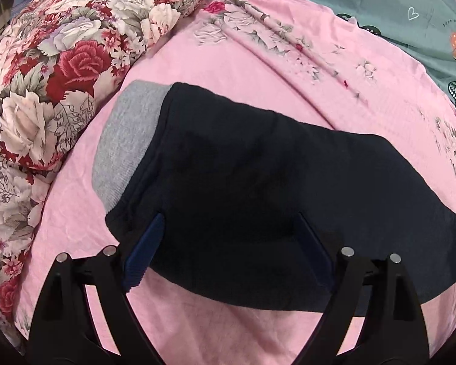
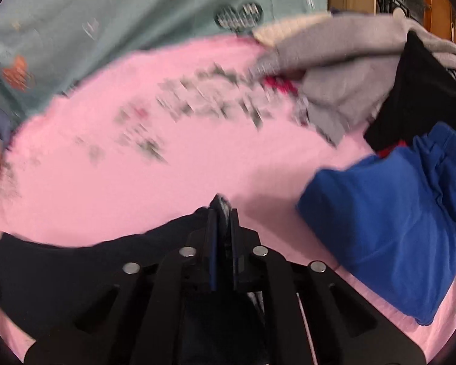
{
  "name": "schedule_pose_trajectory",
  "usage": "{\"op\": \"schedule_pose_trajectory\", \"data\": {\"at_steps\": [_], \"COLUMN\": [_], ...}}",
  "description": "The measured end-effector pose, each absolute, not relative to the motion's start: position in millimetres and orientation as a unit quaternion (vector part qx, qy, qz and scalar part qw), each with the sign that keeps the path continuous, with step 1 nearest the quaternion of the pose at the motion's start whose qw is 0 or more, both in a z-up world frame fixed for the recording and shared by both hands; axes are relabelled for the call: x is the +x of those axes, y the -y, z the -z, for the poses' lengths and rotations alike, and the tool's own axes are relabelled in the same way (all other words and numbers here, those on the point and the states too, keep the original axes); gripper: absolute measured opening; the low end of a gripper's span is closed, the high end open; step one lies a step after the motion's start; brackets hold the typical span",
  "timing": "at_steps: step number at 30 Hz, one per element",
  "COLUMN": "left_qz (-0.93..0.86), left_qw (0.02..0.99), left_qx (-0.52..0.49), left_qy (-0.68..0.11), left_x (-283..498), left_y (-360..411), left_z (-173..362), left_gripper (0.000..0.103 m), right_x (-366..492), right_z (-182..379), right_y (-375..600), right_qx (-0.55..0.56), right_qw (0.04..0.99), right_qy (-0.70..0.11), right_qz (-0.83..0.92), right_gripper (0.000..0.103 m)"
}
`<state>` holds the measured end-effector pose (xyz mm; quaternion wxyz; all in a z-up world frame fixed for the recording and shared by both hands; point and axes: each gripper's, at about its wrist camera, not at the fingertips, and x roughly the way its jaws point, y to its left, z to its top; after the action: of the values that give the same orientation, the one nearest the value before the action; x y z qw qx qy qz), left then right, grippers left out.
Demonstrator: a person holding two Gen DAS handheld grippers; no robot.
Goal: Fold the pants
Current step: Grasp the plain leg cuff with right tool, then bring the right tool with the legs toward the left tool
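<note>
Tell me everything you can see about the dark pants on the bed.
The pants are very dark, navy or black, soft knit with a gray ribbed waistband at one end. They lie flat, apparently folded, on the pink sheet beside a flowered quilt. The left gripper is spread wide over them, fingers on the fabric. The right gripper pinches a dark edge of cloth between nearly closed fingers.

our left gripper (image 1: 229,228) was a matte black plastic frame with two splayed, triangular-cutout arms, each carrying two round silver rivet heads, and ribbed dark blue pads (image 1: 143,252) lined its fingers. our right gripper (image 2: 223,213) had the same black linkage, four silver rivets and dark blue pads.
</note>
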<state>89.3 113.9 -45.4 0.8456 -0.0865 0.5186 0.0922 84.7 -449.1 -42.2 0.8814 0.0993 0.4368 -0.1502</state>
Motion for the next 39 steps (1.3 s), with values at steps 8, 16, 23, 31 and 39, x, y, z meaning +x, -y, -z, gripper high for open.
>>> {"op": "schedule_pose_trajectory", "data": {"at_steps": [8,16,23,31,39], "left_qz": [-0.086,-0.076,-0.037,-0.009,0.0], "left_qw": [0.851,0.853,0.863,0.842,0.839], "left_qx": [-0.094,-0.086,-0.124,-0.13,-0.126], "left_qy": [-0.51,-0.509,-0.489,-0.523,-0.529], "left_x": [88.5,88.3,90.1,101.0,103.0], "left_y": [-106.5,-98.6,-95.4,-71.6,-73.5], "left_z": [38.0,39.7,15.8,50.4,50.0], "left_gripper": [0.09,0.093,0.093,0.092,0.093], "right_x": [29.5,30.8,77.8,191.3,212.1], "right_z": [12.3,64.7,2.9,41.9,82.2], "right_y": [417.1,374.0,287.3,151.1,89.9], "right_qx": [0.032,-0.018,0.058,0.128,0.138], "right_qw": [0.905,0.866,0.908,0.837,0.755], "right_qy": [-0.393,-0.485,-0.412,-0.49,-0.577], "right_qz": [0.16,0.121,-0.052,-0.208,-0.279], "right_gripper": [0.048,0.052,0.068,0.052,0.031]}}
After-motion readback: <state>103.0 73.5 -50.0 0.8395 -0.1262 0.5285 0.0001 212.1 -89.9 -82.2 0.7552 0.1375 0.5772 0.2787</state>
